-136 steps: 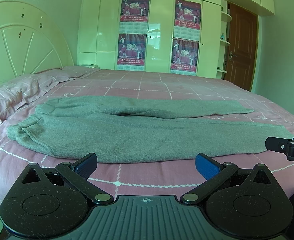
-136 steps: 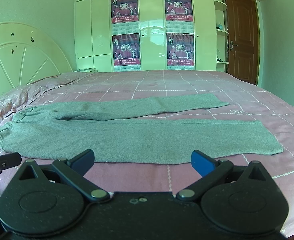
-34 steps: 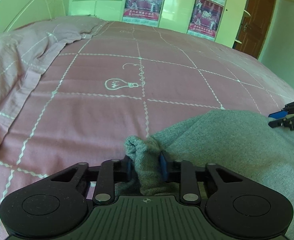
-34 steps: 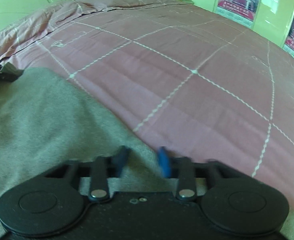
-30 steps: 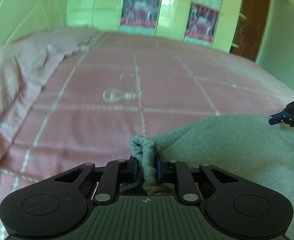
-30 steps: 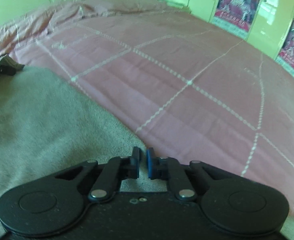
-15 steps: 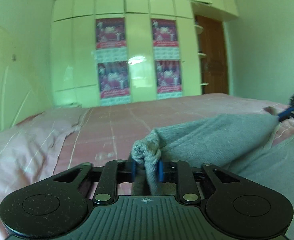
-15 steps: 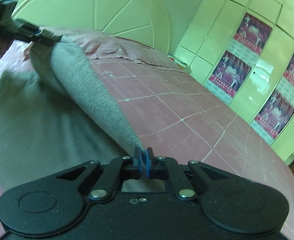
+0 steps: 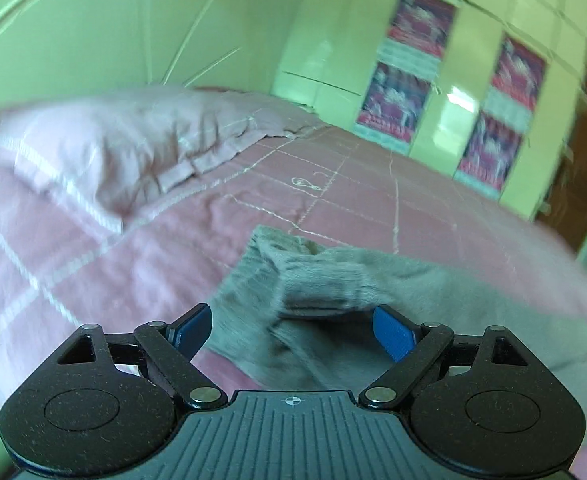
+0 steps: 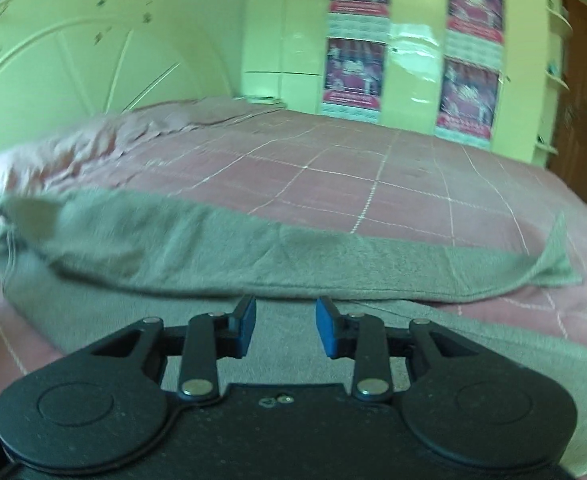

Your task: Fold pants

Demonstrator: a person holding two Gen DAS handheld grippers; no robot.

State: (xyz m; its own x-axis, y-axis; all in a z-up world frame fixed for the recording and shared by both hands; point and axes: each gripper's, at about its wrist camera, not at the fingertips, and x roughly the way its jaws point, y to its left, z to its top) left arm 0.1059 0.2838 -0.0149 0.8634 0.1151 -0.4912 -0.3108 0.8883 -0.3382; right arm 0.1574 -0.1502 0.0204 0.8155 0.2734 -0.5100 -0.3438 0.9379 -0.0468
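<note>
A home bedroom: a wide bed (image 10: 373,176) under a pink checked sheet, pillows (image 9: 105,148) against a pale arched headboard (image 10: 73,68), a built-in wardrobe (image 10: 413,40) hung with calendar posters (image 10: 353,72), a brown wooden door (image 10: 585,100)

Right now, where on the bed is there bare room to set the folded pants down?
The pink bedspread beyond the grey pants, toward the wardrobe, lies bare. The pillow crowds the headboard side, and the pants cover the near edge.
</note>
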